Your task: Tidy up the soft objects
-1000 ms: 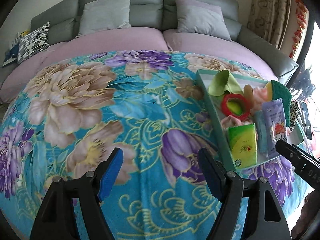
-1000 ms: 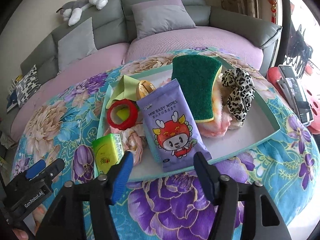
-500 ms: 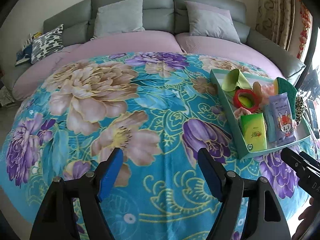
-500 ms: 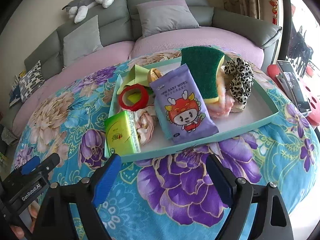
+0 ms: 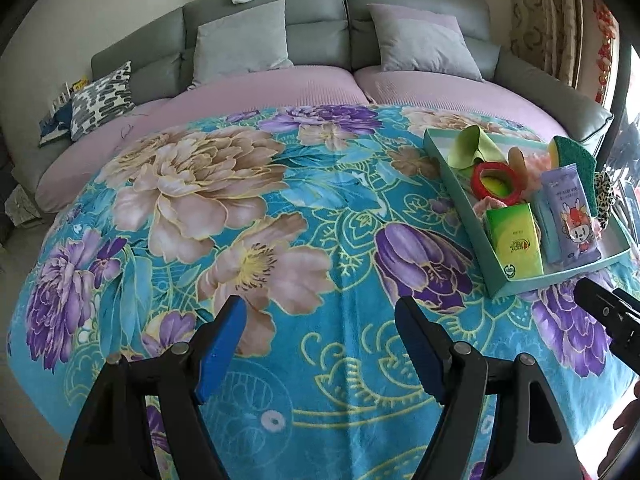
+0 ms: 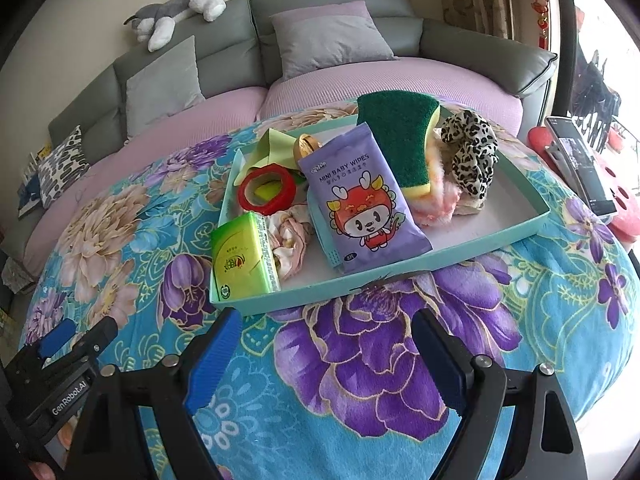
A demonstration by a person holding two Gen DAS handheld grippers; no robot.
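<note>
A teal tray (image 6: 516, 224) sits on a floral blanket (image 6: 380, 360) and holds a purple baby-wipes pack (image 6: 360, 204), a green tissue pack (image 6: 240, 260), a green-and-yellow sponge (image 6: 400, 136), a leopard scrunchie (image 6: 472, 152), a red ring (image 6: 267, 192), a pink fluffy cloth (image 6: 434, 200) and a light-green cloth (image 6: 272, 144). My right gripper (image 6: 326, 354) is open and empty, just in front of the tray. My left gripper (image 5: 320, 344) is open and empty over the blanket (image 5: 240, 200), left of the tray (image 5: 460, 196).
A grey sofa with purple seat cushions (image 5: 280, 84) and grey pillows (image 5: 240, 40) stands behind. A plush husky (image 6: 176, 12) lies on the backrest. A phone (image 6: 580, 164) on a red stool (image 6: 624, 200) is at the right edge.
Both grippers have pulled back and up from the tray, so more of the blanket and sofa shows. Both stay open; the right one has opened a little wider.
</note>
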